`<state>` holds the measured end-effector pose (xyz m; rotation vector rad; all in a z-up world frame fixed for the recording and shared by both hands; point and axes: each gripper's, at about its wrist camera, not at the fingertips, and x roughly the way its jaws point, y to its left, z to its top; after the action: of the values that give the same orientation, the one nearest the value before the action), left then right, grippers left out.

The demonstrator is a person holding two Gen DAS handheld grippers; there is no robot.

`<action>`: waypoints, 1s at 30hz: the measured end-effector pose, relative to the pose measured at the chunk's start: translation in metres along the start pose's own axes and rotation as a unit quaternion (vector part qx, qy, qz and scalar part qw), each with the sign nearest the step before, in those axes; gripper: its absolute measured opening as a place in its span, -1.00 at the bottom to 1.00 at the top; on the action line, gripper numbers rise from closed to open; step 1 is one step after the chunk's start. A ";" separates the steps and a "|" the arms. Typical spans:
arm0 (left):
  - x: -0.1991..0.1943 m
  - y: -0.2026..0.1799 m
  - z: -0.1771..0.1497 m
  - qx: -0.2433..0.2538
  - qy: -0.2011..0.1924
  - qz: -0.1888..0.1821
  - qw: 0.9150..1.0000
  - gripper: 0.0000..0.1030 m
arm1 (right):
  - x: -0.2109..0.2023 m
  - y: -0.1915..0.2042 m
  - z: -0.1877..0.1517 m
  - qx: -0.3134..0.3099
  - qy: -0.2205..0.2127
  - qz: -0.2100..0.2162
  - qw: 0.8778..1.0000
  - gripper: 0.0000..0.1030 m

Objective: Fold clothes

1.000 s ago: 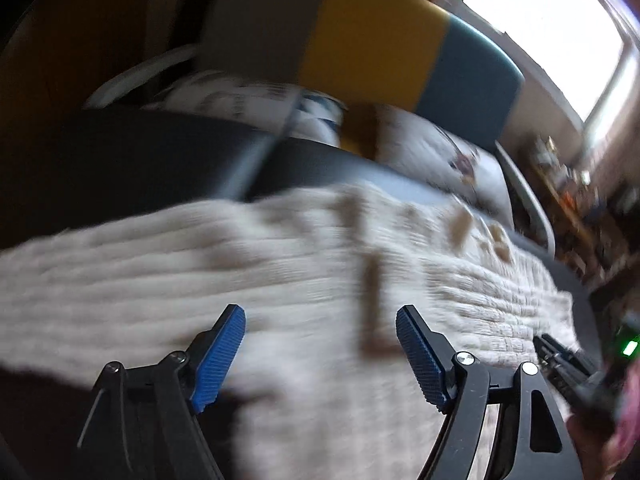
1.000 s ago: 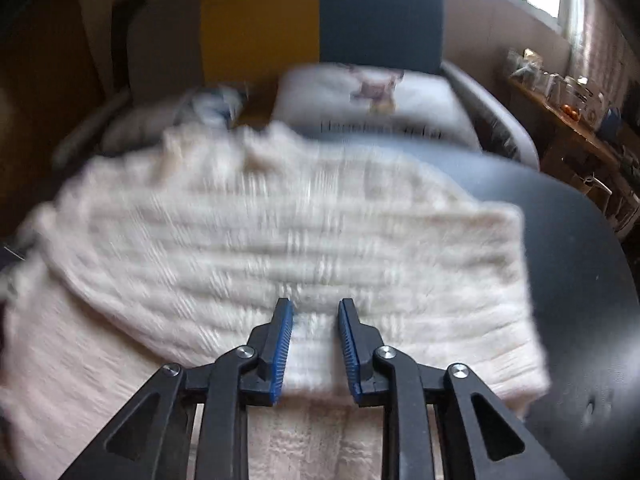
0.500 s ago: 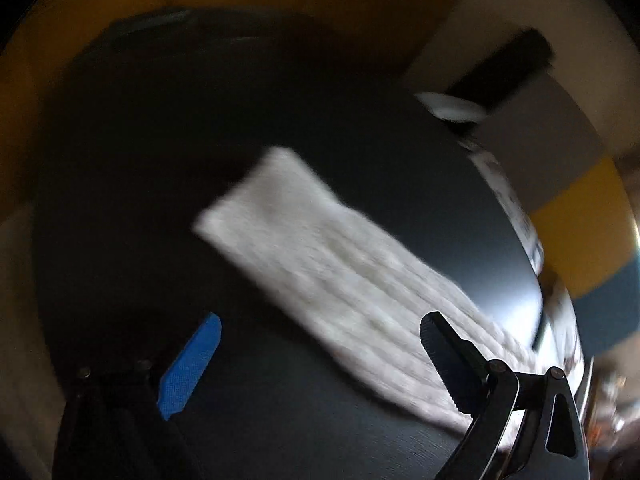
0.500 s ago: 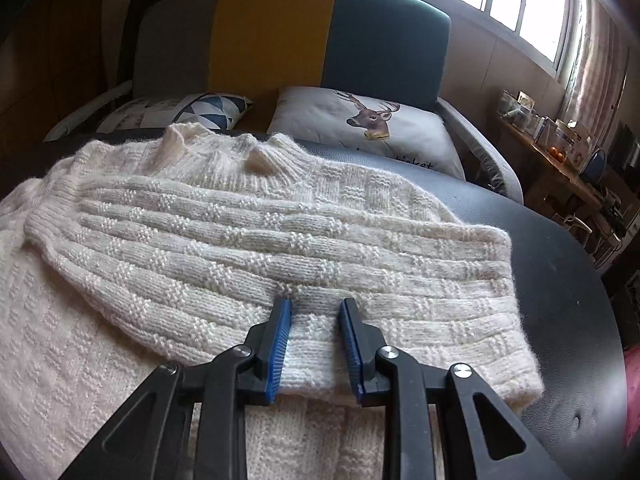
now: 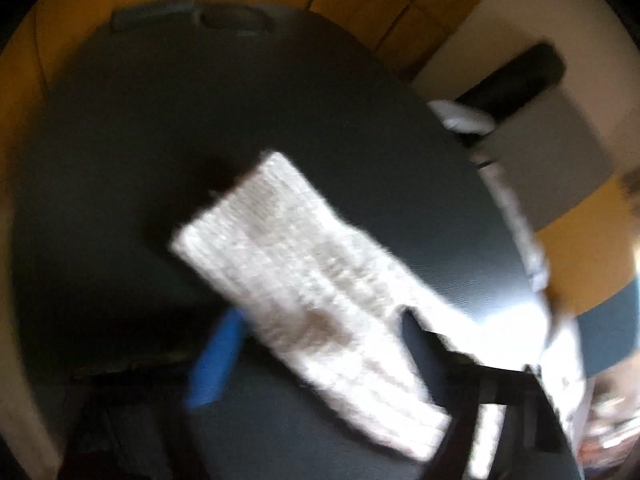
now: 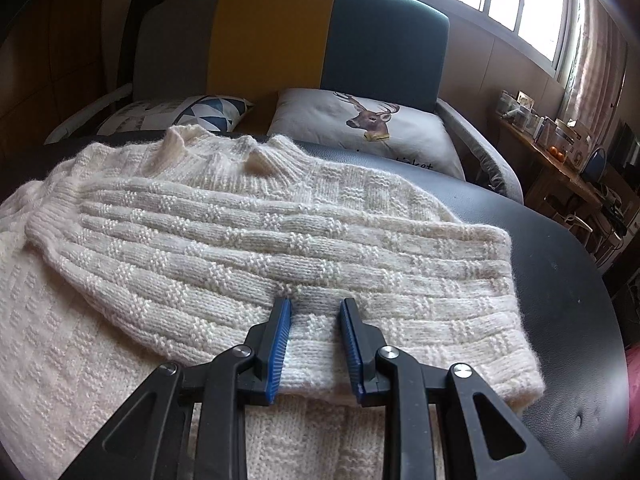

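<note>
Dark, smooth, round-edged worktop [image 6: 560, 264] sits in front of a sofa w/ grey, yellow & teal back panels [image 6: 328, 36] and two cushions, one w/ a deer print [image 6: 372, 128]; windows at the back right. Cream knit sweater [image 6: 224, 240] lies spread over most of the worktop, collar toward the far edge by the sofa, one sleeve already folded across the chest, cuff end near the right edge. Right tool [image 6: 315, 338] has its blue pads a little apart, straddling the near edge of that folded sleeve, not pinching it as far as I can tell. Left view is badly blurred: the other sleeve [image 5: 308, 292] stretches out flat toward the left edge, and the left tool [image 5: 320, 344] is spread wide above it, holding nothing. Judgement: step in hand is prob. bringing this second sleeve in over the body. To do it well, come down near the cuff, grab the full thickness of the knit, lift just enough to clear the worktop, then lay it across parallel to the first sleeve w/o dragging the body. Knit is thick, fuzzy, ribbed w/ a basket-weave block pattern; soft & stretchy, so likely to sag and bunch if pulled from one thin pinch.
</note>
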<state>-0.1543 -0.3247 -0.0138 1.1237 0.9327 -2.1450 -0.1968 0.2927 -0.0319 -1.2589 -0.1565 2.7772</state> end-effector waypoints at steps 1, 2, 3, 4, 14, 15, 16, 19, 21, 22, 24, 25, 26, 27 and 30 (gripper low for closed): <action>0.001 -0.003 0.000 0.018 -0.003 0.012 1.000 -0.35 | 0.000 0.000 0.000 0.000 0.000 0.000 1.000 -0.51; 0.002 -0.007 0.000 0.037 -0.006 0.025 0.999 -0.50 | 0.000 0.001 0.000 0.000 0.000 -0.001 1.000 -0.51; 0.003 -0.009 0.000 0.051 -0.007 0.029 0.998 -0.65 | 0.000 0.001 0.000 0.000 -0.001 0.000 1.000 -0.51; 0.003 -0.008 -0.001 0.050 -0.003 0.015 0.999 -0.78 | 0.000 0.000 0.000 0.000 -0.001 0.001 1.000 -0.51; -0.070 -0.058 -0.003 0.073 -0.061 -0.094 0.991 -0.82 | 0.000 -0.002 0.000 0.008 -0.002 0.008 1.000 -0.51; -0.081 -0.070 -0.002 0.083 -0.067 -0.116 0.988 -0.82 | 0.000 -0.002 0.000 0.008 -0.002 0.009 1.000 -0.50; -0.092 -0.082 -0.001 0.095 -0.072 -0.136 0.984 -0.82 | 0.000 -0.002 0.000 0.008 -0.002 0.009 1.000 -0.50; -0.126 -0.127 -0.008 0.140 -0.082 -0.192 0.968 -0.82 | -0.001 -0.003 0.000 0.009 -0.002 0.009 1.000 -0.50; -0.144 -0.152 -0.016 0.164 -0.083 -0.222 0.958 -0.82 | -0.001 -0.003 0.000 0.009 -0.002 0.009 1.000 -0.50; -0.154 -0.169 -0.022 0.179 -0.081 -0.241 0.950 -0.82 | 0.000 -0.003 0.000 0.009 -0.002 0.010 1.000 -0.50; -0.167 -0.201 -0.037 0.210 -0.077 -0.267 0.937 -0.82 | 0.000 -0.003 0.000 0.009 -0.001 0.011 1.000 -0.50; -0.173 -0.217 -0.046 0.229 -0.077 -0.278 0.930 -0.82 | 0.000 -0.004 0.001 0.011 0.001 0.013 1.000 -0.50; -0.178 -0.235 -0.058 0.249 -0.078 -0.286 0.922 -0.82 | 0.000 -0.004 0.001 0.012 0.002 0.015 1.000 -0.50; -0.177 -0.253 -0.065 0.264 -0.077 -0.291 0.916 -0.82 | 0.000 -0.005 0.002 0.014 0.004 0.019 1.000 -0.50; -0.174 -0.301 -0.093 0.306 -0.069 -0.306 0.899 -0.82 | -0.007 -0.013 0.006 0.027 0.014 0.032 0.999 -0.50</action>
<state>-0.2380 -0.0432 0.1937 1.0006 0.5943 -3.1426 -0.1959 0.3045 -0.0214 -1.3128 -0.0393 2.7950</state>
